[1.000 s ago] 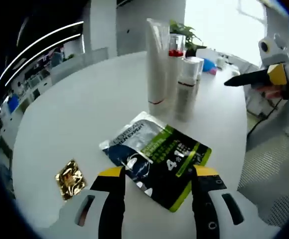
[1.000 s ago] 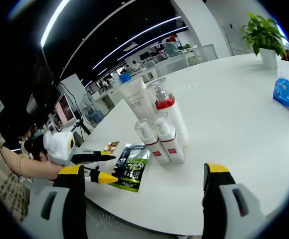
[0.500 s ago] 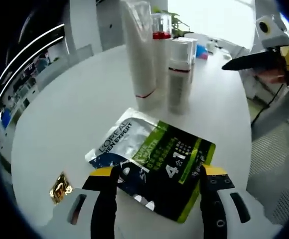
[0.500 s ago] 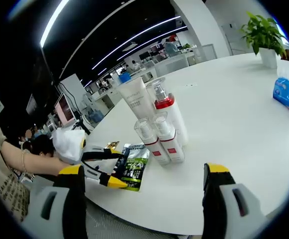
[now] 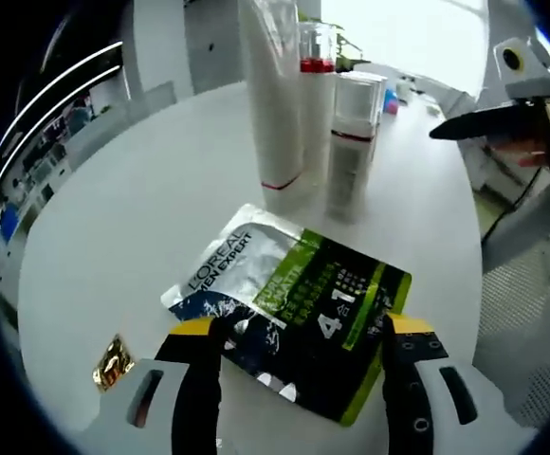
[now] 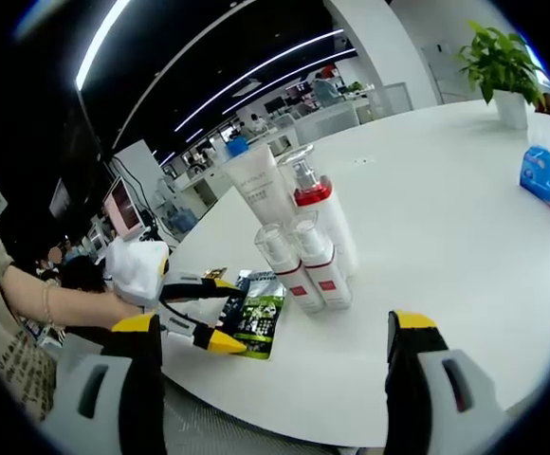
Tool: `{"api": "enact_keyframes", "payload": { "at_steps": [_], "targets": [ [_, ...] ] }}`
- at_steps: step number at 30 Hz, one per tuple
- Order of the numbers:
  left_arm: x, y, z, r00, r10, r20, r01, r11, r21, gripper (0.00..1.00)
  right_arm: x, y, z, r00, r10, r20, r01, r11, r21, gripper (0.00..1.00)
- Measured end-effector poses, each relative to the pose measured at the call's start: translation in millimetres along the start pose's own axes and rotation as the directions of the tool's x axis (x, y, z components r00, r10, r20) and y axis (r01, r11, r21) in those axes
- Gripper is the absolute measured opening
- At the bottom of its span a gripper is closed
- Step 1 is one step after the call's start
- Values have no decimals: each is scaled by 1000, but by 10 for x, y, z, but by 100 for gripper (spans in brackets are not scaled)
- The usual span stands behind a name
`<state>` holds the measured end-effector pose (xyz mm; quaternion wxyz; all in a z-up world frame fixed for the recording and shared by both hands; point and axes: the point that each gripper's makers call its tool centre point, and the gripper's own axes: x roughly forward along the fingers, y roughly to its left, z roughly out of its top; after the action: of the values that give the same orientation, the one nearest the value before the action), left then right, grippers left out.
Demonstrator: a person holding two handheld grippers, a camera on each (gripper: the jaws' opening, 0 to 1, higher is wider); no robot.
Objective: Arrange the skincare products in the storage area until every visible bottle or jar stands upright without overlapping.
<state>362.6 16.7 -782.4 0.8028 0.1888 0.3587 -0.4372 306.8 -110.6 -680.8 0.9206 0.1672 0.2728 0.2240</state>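
The skincare bottles stand upright in a tight cluster on the round white table (image 6: 465,237): a tall white tube (image 5: 270,95), a pump bottle with a red collar (image 6: 315,213) just beside it, and two small white bottles with red bands (image 6: 305,265) touching each other in front. All other places below are given from this cluster. On the side toward me, near it but apart, a dark and green sachet (image 5: 289,308) lies flat. My left gripper (image 5: 294,332) sits over the sachet's near edge, its jaws spread wide on either side, clamped on nothing. Beyond the sachet, further from the cluster, lies a small gold packet (image 5: 112,361). My right gripper (image 6: 270,327) hangs off the table edge, jaws wide apart and empty. Far past the cluster sit a blue packet (image 6: 543,180) and a potted plant (image 6: 503,66).
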Motion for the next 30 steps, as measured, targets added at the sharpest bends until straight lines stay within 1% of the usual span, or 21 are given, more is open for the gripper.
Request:
{"api": "enact_keyframes", "payload": {
  "at_steps": [7, 9, 13, 17, 22, 24, 28, 30],
  "targets": [
    [-1, 1, 1, 1000, -2, -10, 2, 1000, -4, 66, 6, 1, -6, 1000, 0, -6, 0, 1000, -1, 99],
    [-15, 7, 2, 1000, -2, -8, 2, 1000, 2, 64, 6, 0, -10, 1000, -1, -8, 1, 1000, -4, 99],
    [-87, 13, 40, 1000, 2, 16, -2, 1000, -20, 65, 9, 8, -18, 1000, 1, -13, -1, 1000, -10, 99],
    [-170, 39, 28, 1000, 19, 20, -18, 999, -40, 66, 2, 0, -13, 1000, -2, -9, 2, 1000, -9, 99],
    [-320, 52, -62, 999, 32, 19, -30, 992, -123, 69, -5, 16, -9, 1000, 2, -9, -2, 1000, -16, 99],
    [-389, 48, -94, 999, 40, 25, -36, 988, -148, 70, 2, 39, -9, 1000, 8, -15, -9, 1000, -26, 99],
    [-506, 45, -173, 998, 54, 26, -48, 984, -173, 73, 17, 75, 8, 1000, 21, -17, -22, 999, -36, 99],
    [-587, 54, -214, 997, 64, 33, -56, 978, -201, 75, 35, 111, 26, 999, 30, -17, -31, 999, -42, 99]
  ]
}}
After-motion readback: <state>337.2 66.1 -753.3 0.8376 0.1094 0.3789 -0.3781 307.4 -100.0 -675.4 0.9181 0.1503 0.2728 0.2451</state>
